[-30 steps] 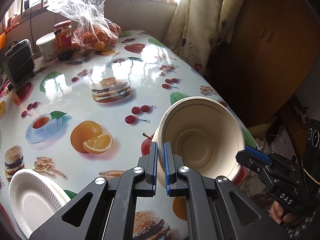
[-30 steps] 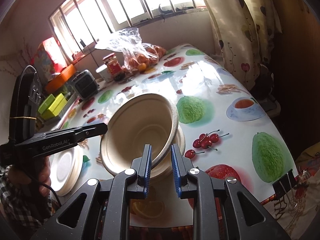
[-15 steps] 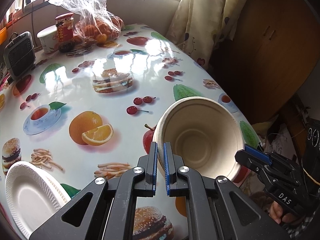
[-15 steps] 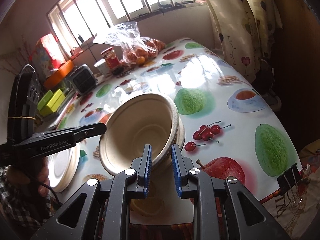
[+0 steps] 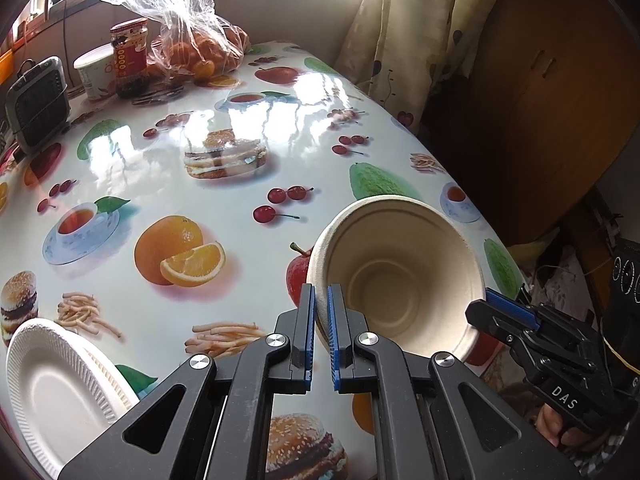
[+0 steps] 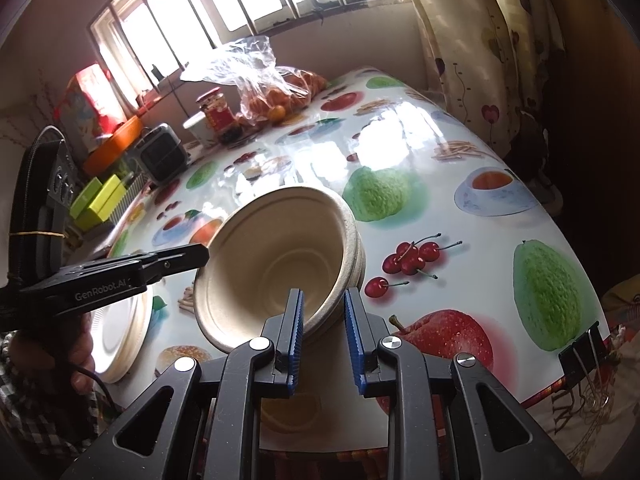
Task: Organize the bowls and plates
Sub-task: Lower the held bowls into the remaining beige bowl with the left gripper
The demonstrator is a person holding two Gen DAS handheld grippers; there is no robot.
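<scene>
Daylight enters through barred window (image 6: pixel 224 12), overexposed. Strong glare patches on glossy tablecloth (image 5: pixel 256 120). Right side and corners dark, vignetted. Fisheye bending at edges. Focus sharp; no motion blur.

Your right gripper (image 6: pixel 322 312) fills the bottom of the frame, its blue pads set on either side of the near rim of the beige bowl (image 6: pixel 276 264). There's a visible gap on the right pad side, so it's not pinching. The bowl is tilted up toward you, with what looks like a second bowl nested under it. Your left gripper (image 6: pixel 196 256) comes in from the left edge and meets the bowl's rim there. Lower left, a stack of white plates (image 6: pixel 120 332) sits on the fruit-print tablecloth (image 6: pixel 460 208). Up top centre there's a plastic bag of oranges (image 6: pixel 272 84) next to a red jar (image 6: pixel 218 114).
</scene>
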